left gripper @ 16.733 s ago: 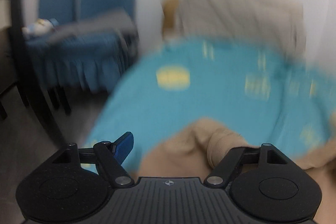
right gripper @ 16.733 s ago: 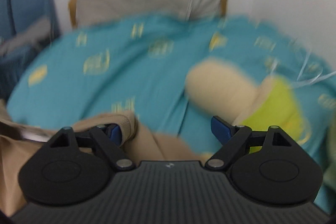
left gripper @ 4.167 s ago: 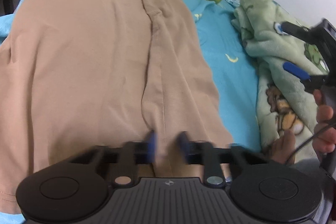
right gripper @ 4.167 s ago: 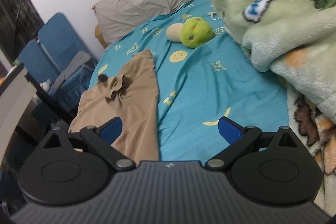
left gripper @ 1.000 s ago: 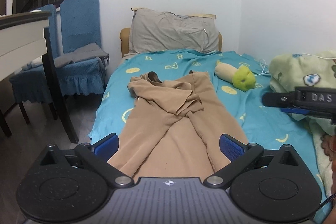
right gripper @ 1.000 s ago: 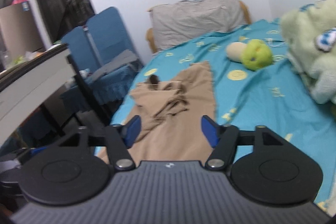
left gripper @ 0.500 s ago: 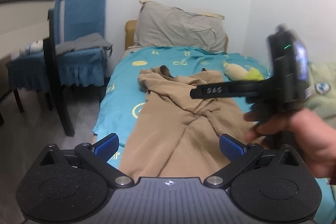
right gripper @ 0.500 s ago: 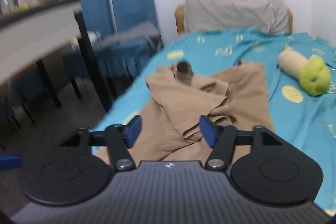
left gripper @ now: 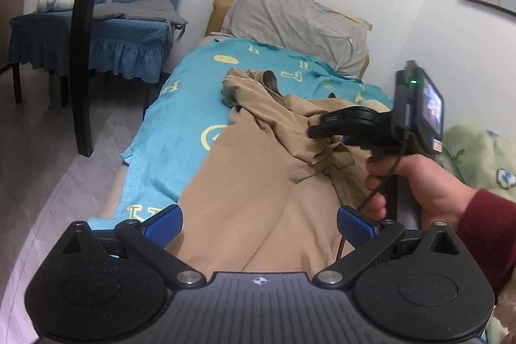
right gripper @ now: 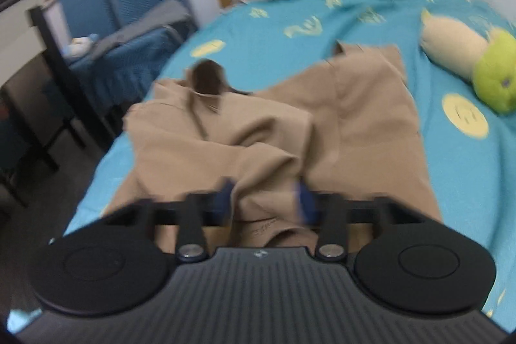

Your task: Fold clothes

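A tan shirt (left gripper: 258, 189) lies lengthwise on the teal bedsheet (left gripper: 167, 131), its top half bunched and folded over. It also shows in the right wrist view (right gripper: 354, 131). My left gripper (left gripper: 259, 224) is open and empty above the shirt's near hem. My right gripper (right gripper: 266, 202) has its jaws half closed around a bunched fold of the shirt, blurred by motion. In the left wrist view the right gripper (left gripper: 322, 131) sits over the crumpled middle of the shirt.
A grey pillow (left gripper: 296, 21) leans at the headboard. A green and beige plush toy (right gripper: 477, 66) lies on the bed's right. A green patterned blanket (left gripper: 477, 160) is piled at the right. Blue chairs (left gripper: 96, 37) and a dark table leg (left gripper: 82, 70) stand left of the bed.
My right gripper has moved down onto the crumpled fold and its jaws have narrowed around it. My left gripper has tilted down toward the near hem and stays open.
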Demonstrator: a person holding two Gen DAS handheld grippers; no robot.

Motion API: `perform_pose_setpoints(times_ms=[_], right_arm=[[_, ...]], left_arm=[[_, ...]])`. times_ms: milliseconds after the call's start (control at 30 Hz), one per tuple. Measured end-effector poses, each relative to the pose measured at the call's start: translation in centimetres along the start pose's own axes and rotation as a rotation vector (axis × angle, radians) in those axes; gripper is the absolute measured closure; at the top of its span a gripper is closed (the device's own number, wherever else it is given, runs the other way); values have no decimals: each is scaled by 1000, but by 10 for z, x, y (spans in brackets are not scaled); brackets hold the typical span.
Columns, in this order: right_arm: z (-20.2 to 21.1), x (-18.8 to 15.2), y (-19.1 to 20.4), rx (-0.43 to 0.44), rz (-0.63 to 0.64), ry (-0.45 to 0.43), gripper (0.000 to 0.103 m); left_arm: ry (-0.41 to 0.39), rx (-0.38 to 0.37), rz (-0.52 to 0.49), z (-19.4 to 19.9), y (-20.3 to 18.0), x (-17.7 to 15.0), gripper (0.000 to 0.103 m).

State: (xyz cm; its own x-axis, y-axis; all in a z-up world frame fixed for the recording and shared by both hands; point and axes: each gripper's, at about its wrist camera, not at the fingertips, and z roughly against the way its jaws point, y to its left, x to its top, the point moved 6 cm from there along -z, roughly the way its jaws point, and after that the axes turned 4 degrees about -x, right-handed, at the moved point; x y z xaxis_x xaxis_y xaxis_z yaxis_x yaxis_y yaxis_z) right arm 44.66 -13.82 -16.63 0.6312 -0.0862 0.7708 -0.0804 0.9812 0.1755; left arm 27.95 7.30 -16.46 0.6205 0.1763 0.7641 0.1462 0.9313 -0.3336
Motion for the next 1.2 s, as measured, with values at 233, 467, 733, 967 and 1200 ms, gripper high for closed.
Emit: perform_pose_setpoints(times_ms=[233, 467, 733, 967, 1200], right_arm=[[38, 33, 10, -40, 32, -227, 91], [7, 70, -16, -171, -10, -255, 92], [-20, 51, -51, -179, -134, -160, 90], [9, 42, -57, -110, -200, -101, 86], [123, 34, -36, -53, -130, -108, 63]], left_arm=[[-33, -25, 46, 7, 1, 2, 0], [-35, 3, 5, 3, -2, -3, 0], [-7, 33, -32, -11, -1, -10, 0], [-17, 69, -74, -11, -5, -10, 0], [-61, 81, -121, 12, -21, -11, 0]])
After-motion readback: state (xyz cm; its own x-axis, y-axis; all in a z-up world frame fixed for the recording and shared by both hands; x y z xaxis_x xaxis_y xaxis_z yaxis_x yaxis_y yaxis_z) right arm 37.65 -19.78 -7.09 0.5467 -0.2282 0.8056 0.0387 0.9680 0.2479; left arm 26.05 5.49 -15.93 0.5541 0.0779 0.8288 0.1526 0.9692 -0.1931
